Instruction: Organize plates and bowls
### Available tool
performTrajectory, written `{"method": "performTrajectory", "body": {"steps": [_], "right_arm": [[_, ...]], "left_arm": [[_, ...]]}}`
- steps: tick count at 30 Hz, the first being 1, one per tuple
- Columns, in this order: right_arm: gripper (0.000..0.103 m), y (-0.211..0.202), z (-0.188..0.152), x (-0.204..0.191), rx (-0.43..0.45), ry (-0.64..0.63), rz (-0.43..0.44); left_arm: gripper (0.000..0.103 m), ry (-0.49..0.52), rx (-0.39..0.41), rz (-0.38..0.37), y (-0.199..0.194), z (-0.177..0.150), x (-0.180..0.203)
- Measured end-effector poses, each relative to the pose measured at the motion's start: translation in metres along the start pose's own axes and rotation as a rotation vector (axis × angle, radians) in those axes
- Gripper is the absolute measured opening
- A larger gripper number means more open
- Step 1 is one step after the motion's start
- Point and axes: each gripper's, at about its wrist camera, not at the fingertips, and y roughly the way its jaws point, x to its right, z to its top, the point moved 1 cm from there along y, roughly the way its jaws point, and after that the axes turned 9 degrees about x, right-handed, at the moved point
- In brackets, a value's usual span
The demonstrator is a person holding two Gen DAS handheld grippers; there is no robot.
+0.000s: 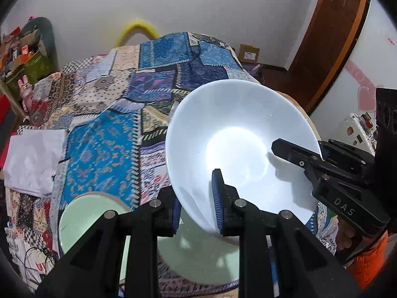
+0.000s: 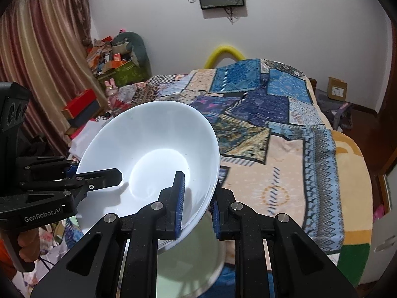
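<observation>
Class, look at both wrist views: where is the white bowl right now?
The white bowl is tilted in the air above the pale green dishes, clamped at opposite rims by the left gripper and right gripper, before the patchwork bed.

Readable text, two spots only. "DAS" was on the black body of my right gripper [image 1: 296, 160], lower right of the left wrist view, letters running down the handle side. "GenRobot.AI" was printed in pale letters on the black body of my left gripper [image 2: 98, 177], lower left of the right wrist view. The cardboard box [image 1: 248, 53] by the far wall, upper right of the left wrist view, carried a white label, too small to read. Red marks on the white door [image 1: 372, 49] at the right edge were also illegible.
</observation>
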Motion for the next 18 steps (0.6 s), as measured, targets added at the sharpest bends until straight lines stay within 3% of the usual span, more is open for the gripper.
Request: {"method": "performTrajectory", "body": {"steps": [18], "right_arm": [[0.018, 0.039, -0.019, -0.091, -0.058, -0.051, 0.108]], "left_arm": [[0.022, -0.129, 0.010, 0.073, -0.045, -0.050, -0.100]]}}
